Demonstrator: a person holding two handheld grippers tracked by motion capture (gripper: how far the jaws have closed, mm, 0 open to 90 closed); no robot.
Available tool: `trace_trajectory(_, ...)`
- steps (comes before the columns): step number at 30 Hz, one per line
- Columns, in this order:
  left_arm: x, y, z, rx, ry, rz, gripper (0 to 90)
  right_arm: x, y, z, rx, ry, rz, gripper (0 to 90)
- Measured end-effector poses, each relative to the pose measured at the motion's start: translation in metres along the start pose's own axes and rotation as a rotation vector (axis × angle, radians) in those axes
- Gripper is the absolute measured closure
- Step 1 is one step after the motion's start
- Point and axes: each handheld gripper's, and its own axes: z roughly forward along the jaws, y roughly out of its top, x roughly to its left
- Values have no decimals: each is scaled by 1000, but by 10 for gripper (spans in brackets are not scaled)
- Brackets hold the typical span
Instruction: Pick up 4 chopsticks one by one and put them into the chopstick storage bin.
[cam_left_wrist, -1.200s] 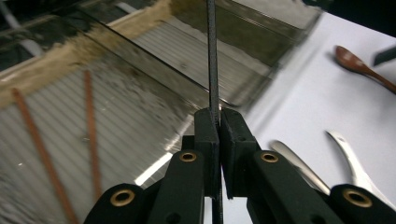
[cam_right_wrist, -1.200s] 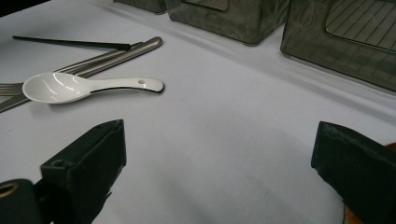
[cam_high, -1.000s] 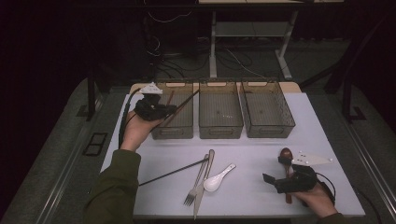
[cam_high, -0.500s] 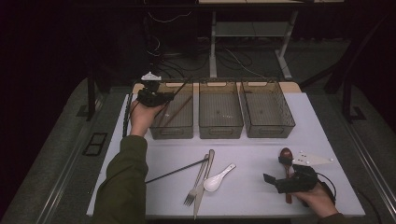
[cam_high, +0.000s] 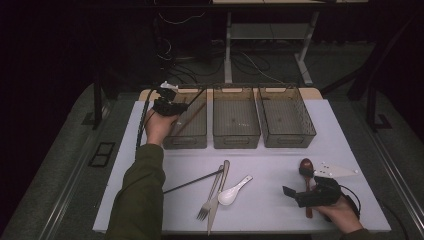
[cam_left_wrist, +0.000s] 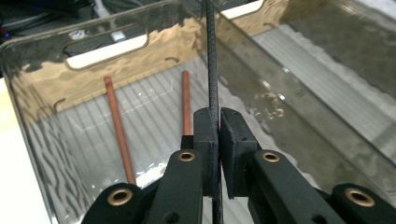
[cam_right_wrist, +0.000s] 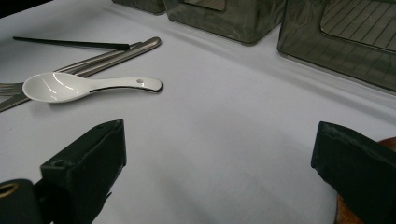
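Left gripper (cam_left_wrist: 215, 126): your jaws are clamped on a thin black carbon-weave chopstick (cam_left_wrist: 211, 56), which runs straight up out of the pads over the leftmost clear smoky plastic bin (cam_high: 186, 141). Two reddish-brown wooden chopsticks (cam_left_wrist: 119, 135) lie on the bin floor just below and left of the jaws. Right gripper (cam_right_wrist: 219, 154): yours sits wide apart on the white table (cam_right_wrist: 224, 116), nothing between; brown wooden spoon (cam_high: 305, 165) touching its right jaw.

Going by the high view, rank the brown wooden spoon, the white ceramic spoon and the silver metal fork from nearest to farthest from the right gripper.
1. Brown wooden spoon: right beside the right gripper, passing under it.
2. White ceramic spoon: to its left, mid-table.
3. Silver metal fork: farther left, just past the white spoon.
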Motion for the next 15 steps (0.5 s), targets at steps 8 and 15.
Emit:
trace_trajectory(8,-2,1,-2,-3,7,8,676,0,0,0,-1,0,1,27)
trace_trajectory(15,-8,1,-13,-20,-26,19,554,0,0,0,1,-2,1,28)
